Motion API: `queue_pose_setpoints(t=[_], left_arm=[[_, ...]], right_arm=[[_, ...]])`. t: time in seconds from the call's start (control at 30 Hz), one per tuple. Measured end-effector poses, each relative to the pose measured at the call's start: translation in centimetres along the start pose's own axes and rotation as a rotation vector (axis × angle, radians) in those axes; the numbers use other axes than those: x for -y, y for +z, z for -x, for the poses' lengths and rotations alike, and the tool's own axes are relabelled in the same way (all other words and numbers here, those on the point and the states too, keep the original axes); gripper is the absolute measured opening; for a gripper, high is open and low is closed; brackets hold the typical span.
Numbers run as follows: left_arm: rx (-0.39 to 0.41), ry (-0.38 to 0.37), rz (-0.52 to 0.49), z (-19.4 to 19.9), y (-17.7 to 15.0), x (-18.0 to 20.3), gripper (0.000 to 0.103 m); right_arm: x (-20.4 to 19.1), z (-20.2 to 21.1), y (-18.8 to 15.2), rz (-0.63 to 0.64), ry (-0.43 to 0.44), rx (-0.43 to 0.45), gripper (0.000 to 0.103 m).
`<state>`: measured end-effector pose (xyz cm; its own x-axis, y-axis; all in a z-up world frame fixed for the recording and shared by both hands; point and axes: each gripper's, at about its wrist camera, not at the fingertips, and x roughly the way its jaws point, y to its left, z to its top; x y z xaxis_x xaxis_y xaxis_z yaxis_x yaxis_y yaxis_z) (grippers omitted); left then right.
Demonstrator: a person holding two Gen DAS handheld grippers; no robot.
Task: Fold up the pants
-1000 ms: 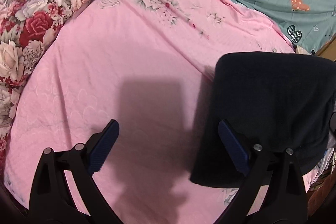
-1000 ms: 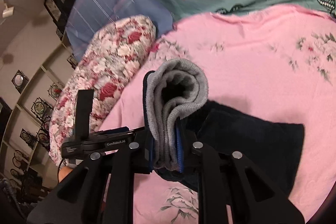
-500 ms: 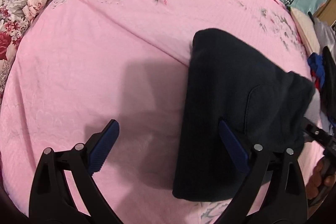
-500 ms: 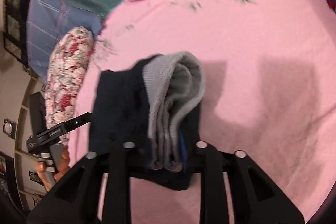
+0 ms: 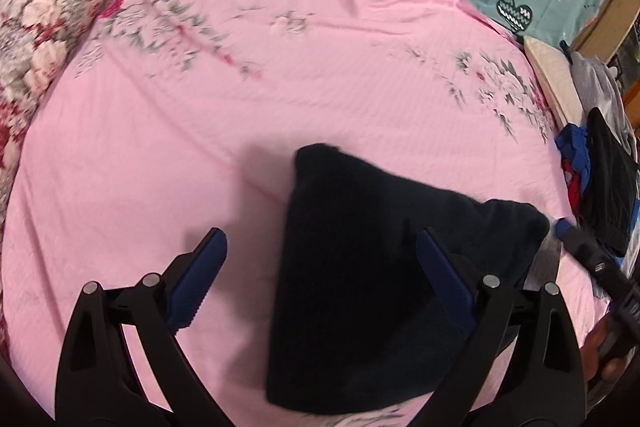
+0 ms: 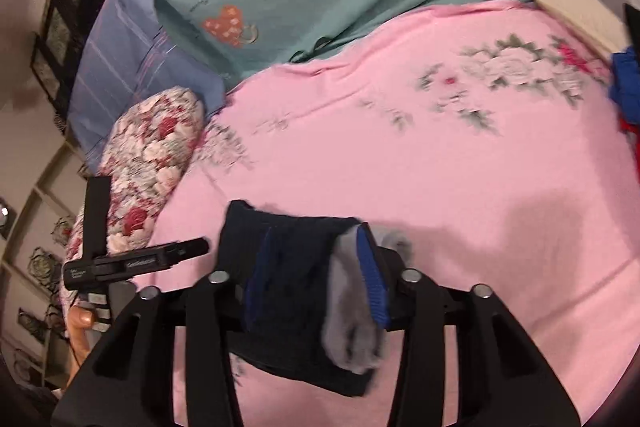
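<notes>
Two grippers hover over the pink bedsheet (image 5: pixel 320 99): the left gripper (image 5: pixel 320 275) gapes wide, clasping nothing, while the right gripper (image 6: pixel 316 279) grasps the folded navy pants (image 6: pixel 296 283) at their grey waistband.

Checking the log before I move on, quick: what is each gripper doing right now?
Left gripper: open, holding nothing, over the folded dark pants.
Right gripper: jaws part-open around the pants' grey waistband end; firm grip unclear.
</notes>
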<state>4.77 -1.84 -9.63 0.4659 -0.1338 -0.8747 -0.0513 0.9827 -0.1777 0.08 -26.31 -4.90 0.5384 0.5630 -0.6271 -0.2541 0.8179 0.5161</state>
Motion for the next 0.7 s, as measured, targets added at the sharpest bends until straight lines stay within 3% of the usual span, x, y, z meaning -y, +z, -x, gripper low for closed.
queue_pose_setpoints(t=[0.13,0.2,0.3,0.37,0.47,0.6,0.7], left_arm=[[-0.069,0.053,0.009,-3.9,0.7,0.0,0.099],[-0.132,0.016,0.072,-5.8,0.6,-1.5,0.101],[-0.145,-0.032,0.113,-6.2,0.4,-2.4,0.101],[-0.134,-0.012,0.105,-5.4,0.1,-2.1,0.101],[-0.092,-0.005,0.093,-3.6,-0.6,-1.8,0.101],[-0.064,0.032,0.064,-2.1,-2.2,-1.2,0.101],[-0.075,0.057,0.046,-2.5,-3.7,-1.1,0.101]], right_arm=[[0.7,-3.2,0.1,-0.014,-0.041,-0.067,0.035],[1.4,-3.5,0.2,0.001,-0.106,-0.067,0.033],[3.0,-2.9,0.1,0.011,-0.194,-0.049,0.033],[3.7,-2.5,-0.3,-0.011,-0.16,-0.061,0.033],[2.5,-1.0,-1.3,0.05,-0.213,-0.04,0.034],[1.3,0.8,-3.3,0.059,-0.081,-0.068,0.041],[1.1,-0.5,-4.9,0.09,-0.138,-0.133,0.045]])
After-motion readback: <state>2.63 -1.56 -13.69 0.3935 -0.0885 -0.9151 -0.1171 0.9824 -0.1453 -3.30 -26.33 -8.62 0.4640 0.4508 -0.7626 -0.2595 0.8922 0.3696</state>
